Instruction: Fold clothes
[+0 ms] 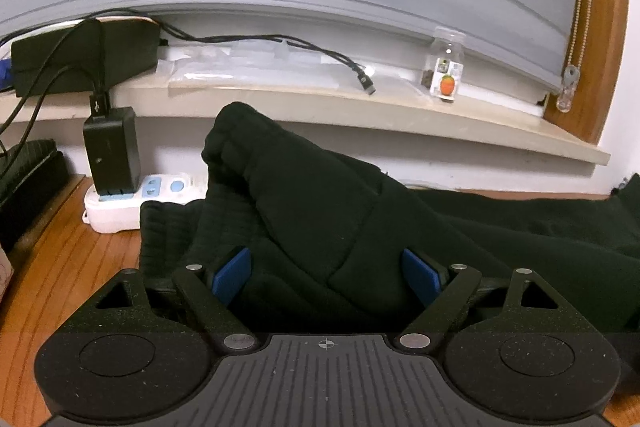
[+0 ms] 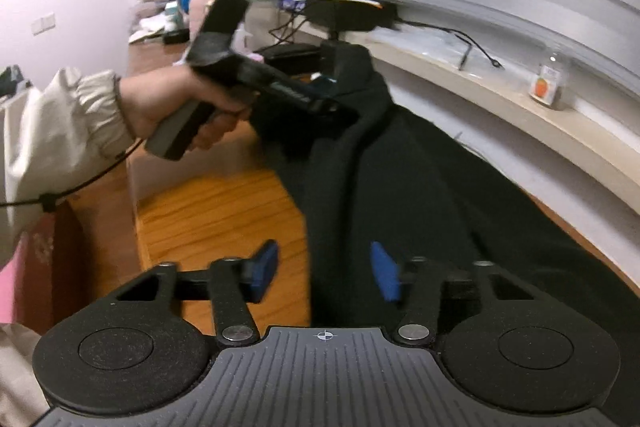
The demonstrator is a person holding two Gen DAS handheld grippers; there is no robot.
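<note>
Nearest the lens, the left tool [image 1: 326, 277] stands wide, its blue pads clear of the black fleece garment [image 1: 320, 211] bunched on the wooden table [image 1: 60, 267]. The right tool [image 2: 324, 277], half-closed, straddles the garment's edge without pinching it. The cloth looks soft, thick and floppy; hems would give the surest hold.
</note>
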